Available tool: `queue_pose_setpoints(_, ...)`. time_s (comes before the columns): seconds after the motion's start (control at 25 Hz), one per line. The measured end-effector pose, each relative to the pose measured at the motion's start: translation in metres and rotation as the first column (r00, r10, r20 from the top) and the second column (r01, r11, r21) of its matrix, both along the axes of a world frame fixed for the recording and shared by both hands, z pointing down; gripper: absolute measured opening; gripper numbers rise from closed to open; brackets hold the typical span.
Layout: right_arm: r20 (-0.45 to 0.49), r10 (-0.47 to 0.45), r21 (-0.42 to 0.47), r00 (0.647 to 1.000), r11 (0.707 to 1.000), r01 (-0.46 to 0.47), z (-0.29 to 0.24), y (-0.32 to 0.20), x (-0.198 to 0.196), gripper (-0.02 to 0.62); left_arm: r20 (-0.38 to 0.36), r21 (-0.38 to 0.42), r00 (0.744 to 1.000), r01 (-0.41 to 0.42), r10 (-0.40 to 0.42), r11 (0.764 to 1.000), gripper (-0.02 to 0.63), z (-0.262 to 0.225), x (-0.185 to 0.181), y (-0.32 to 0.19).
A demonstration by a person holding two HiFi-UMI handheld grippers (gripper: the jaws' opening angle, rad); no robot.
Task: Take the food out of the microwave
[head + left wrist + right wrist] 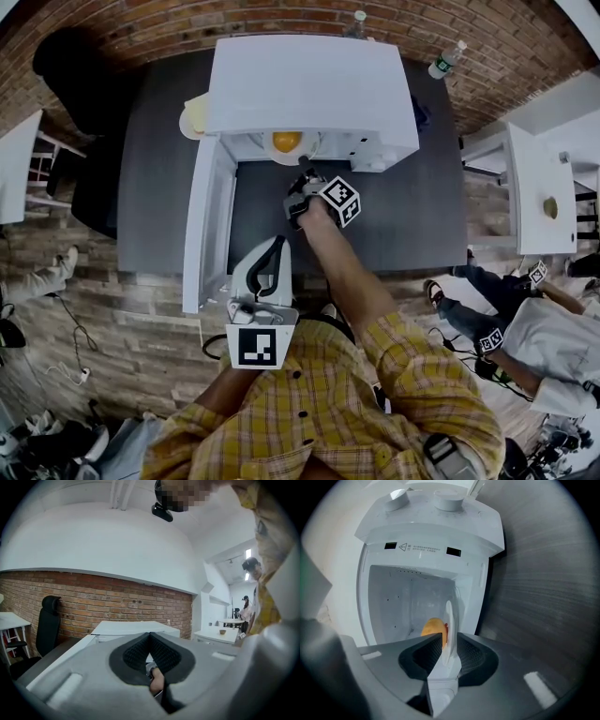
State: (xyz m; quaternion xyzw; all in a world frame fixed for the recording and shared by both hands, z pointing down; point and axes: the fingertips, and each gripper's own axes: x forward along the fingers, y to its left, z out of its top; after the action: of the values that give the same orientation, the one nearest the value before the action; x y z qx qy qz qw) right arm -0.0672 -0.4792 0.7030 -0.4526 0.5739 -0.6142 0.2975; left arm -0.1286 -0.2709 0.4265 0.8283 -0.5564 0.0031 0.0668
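Note:
A white microwave (309,89) stands on a dark grey table (155,187), its door (208,220) swung open to the left. At the mouth of the cavity lies a round orange food (287,142) on a white plate (310,150). My right gripper (305,169) reaches to the opening and is shut on the plate's near rim. In the right gripper view the plate (449,620) stands edge-on between the jaws of the right gripper (449,644), with the food (432,627) just behind. My left gripper (277,246) hangs back near my body, shut and empty (150,641).
Two water bottles (447,60) (356,23) stand at the table's back edge. A yellow object (195,114) lies behind the microwave's left side. A black chair (70,84) is at the far left, a white side table (539,187) at the right, people beside it.

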Motion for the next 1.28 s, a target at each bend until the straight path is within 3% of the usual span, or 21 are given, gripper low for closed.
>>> queue_pose_setpoints(0.32, -0.006, 0.011, -0.016, 1.0, 1.0, -0.011, 0.008, -0.011, 0.001, 0.08, -0.001, -0.024, 1.0, -0.027, 0.027, 0.999, 0.002, 0.009, 0.003, 0.0)
queue_pose_setpoints(0.52, -0.018, 0.0, 0.007, 1.0, 1.0, 0.0, 0.004, -0.017, 0.002, 0.012, 0.02, -0.044, 0.999, -0.04, 0.041, 0.998, 0.002, 0.016, 0.002, 0.002)
queue_pose_setpoints(0.8, -0.014, -0.004, 0.006, 1.0, 1.0, 0.005, 0.002, -0.011, 0.007, 0.015, 0.011, -0.018, 0.997, -0.082, 0.082, 0.996, 0.002, 0.01, 0.016, 0.008)
queue_pose_setpoints(1.08, 0.06, 0.006, 0.003, 0.998, 1.0, -0.006, -0.013, 0.008, 0.007, 0.015, 0.036, 0.017, 0.999, -0.013, 0.012, 1.0, 0.002, 0.001, 0.014, 0.013)
queue_pose_setpoints(1.28, 0.095, 0.009, 0.003, 0.995, 1.0, -0.009, -0.033, 0.029, 0.011, 0.017, 0.056, 0.043, 0.998, -0.007, 0.005, 0.999, 0.002, -0.008, 0.019, 0.02)
